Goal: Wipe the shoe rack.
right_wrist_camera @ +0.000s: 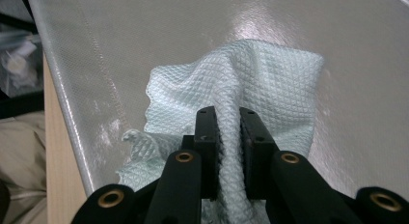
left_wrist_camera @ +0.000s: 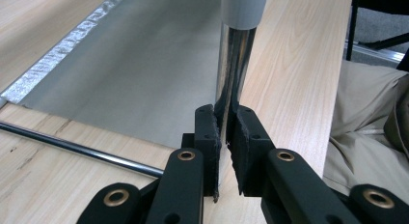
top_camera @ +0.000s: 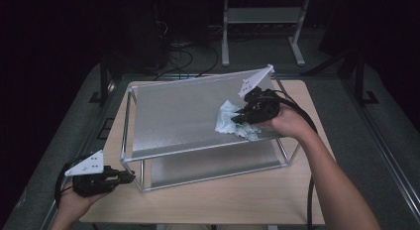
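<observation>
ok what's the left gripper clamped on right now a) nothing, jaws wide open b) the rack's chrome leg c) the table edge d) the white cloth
b: in the left gripper view the left gripper has its jaws shut around the chrome leg of the rack, while the cloth sits in the right gripper.

1. One wooden table [top_camera: 208, 200].
2. One metal-framed rack [top_camera: 130, 122] stands on the table.
3. Two grey panels in the rack: one tilted upper panel [top_camera: 178, 111] and one lower panel [top_camera: 213, 163].
4. One pale, waffle-textured cloth [top_camera: 229, 122].
5. Two black grippers: one left gripper [top_camera: 130, 176] and one right gripper [top_camera: 236, 117].
6. Two white three-cornered plates, one on top of each gripper.
</observation>
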Action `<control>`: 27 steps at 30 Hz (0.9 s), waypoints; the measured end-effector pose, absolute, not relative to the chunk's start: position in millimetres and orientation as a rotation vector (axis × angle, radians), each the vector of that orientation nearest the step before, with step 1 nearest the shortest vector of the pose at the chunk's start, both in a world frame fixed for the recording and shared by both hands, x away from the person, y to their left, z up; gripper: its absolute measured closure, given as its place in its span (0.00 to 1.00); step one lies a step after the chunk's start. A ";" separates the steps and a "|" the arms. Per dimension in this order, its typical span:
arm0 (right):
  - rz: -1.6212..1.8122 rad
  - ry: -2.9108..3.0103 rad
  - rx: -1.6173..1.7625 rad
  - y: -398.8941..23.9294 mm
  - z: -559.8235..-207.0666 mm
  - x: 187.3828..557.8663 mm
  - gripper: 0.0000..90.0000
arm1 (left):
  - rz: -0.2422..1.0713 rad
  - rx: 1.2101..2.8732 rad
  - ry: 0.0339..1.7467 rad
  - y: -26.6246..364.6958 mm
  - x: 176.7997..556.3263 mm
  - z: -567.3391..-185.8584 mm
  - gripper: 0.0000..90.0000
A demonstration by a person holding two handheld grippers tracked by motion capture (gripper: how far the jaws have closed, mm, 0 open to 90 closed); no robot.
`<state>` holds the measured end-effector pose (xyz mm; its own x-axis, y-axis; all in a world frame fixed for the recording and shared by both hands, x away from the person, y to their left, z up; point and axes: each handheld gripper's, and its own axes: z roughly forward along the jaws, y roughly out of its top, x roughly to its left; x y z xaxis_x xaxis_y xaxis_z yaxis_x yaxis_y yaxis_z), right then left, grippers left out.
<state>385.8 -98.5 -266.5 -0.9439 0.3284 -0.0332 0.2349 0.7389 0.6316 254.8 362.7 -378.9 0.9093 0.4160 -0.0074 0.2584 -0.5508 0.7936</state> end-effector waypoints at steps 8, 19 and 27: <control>0.983 2.770 0.571 -136.0 -266.1 388.3 0.89 | 0.222 2.179 0.472 363.1 255.5 -379.3 0.91; 1.028 2.733 0.588 -155.8 -270.3 378.3 0.89 | 0.222 2.176 0.480 360.9 258.1 -379.7 0.91; 1.034 2.698 0.703 -187.9 -270.0 379.2 0.89 | 0.223 2.188 0.476 360.9 257.4 -378.6 0.91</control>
